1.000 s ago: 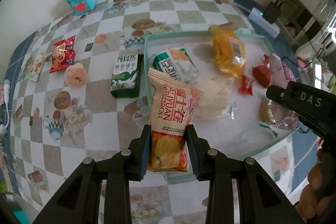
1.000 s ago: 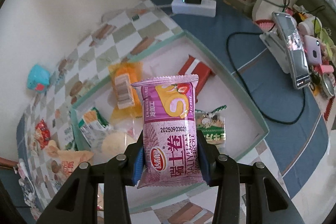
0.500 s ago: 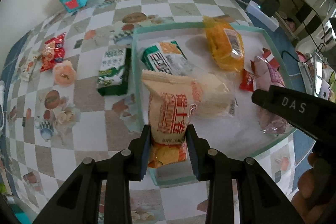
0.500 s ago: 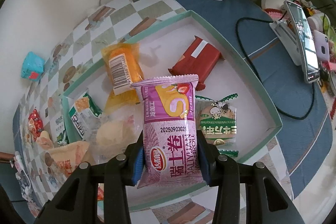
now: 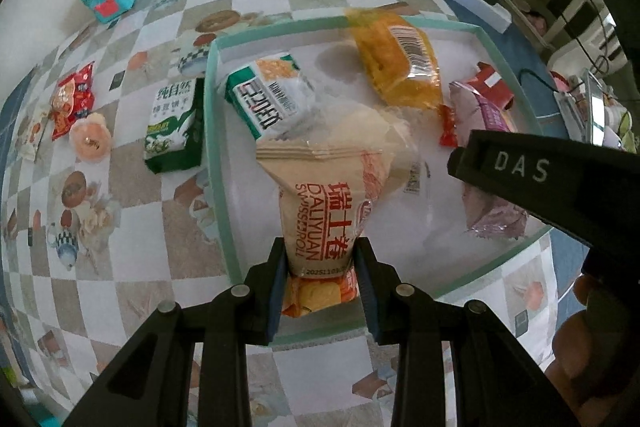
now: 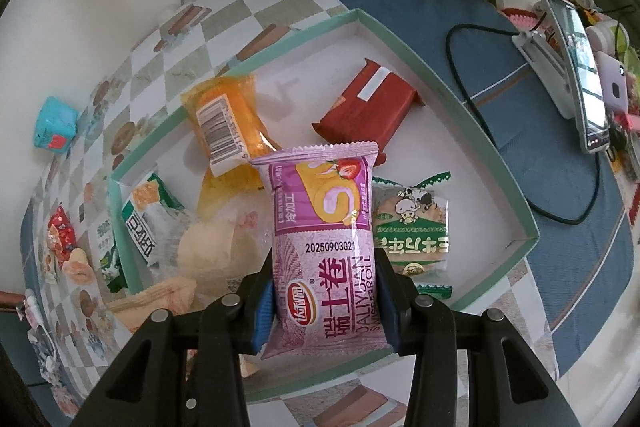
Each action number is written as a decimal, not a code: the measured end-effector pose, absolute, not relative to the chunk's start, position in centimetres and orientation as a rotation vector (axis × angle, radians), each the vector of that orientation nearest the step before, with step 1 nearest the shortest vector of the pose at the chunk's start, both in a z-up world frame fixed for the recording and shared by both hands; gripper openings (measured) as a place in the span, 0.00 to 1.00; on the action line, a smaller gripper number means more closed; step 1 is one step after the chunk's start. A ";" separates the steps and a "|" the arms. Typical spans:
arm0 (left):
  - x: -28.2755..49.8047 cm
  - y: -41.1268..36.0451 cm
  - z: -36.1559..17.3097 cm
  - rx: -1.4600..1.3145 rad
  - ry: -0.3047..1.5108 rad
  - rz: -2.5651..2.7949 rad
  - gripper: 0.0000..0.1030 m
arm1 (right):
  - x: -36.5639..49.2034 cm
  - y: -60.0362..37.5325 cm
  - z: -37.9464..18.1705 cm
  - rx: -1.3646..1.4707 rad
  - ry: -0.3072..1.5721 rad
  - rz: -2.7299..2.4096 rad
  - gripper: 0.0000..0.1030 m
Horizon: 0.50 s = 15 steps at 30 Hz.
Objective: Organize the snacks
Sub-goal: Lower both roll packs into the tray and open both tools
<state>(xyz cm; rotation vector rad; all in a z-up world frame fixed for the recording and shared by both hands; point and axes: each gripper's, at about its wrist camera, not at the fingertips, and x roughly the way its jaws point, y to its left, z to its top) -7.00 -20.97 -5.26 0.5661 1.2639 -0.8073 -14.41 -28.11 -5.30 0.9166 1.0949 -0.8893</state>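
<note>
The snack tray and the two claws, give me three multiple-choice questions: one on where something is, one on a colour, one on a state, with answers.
1. Where does the dark green and white packet lie?
A. On the checked tablecloth just outside the tray
B. Inside the tray
C. On the blue cloth

2. What colour is the swiss roll pack in the right claw?
A. Green
B. Purple
C. Blue

3. What is the left claw doing?
A. Open over the cloth
B. Shut on nothing
C. Shut on the tan swiss roll pack

Answers: 1 A, it lies against the outer side of the tray's left wall. 2 B, the wrapper is purple with a strawberry roll picture. 3 C, both pads press the pack's sides.
</note>
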 end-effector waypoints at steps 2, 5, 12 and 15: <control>-6.5 -20.6 -5.3 0.550 1.275 -0.778 0.34 | -14.3 -28.1 -5.6 0.918 1.102 -0.888 0.45; -5.8 -20.0 -5.2 0.519 1.291 -0.756 0.34 | -14.1 -28.2 -6.1 0.922 1.113 -0.887 0.45; -4.9 -19.6 -5.4 0.478 1.313 -0.729 0.34 | -13.8 -28.2 -6.7 0.922 1.128 -0.878 0.45; -5.1 -19.9 -5.5 0.489 1.303 -0.732 0.34 | -13.3 -28.2 -7.1 0.925 1.138 -0.869 0.46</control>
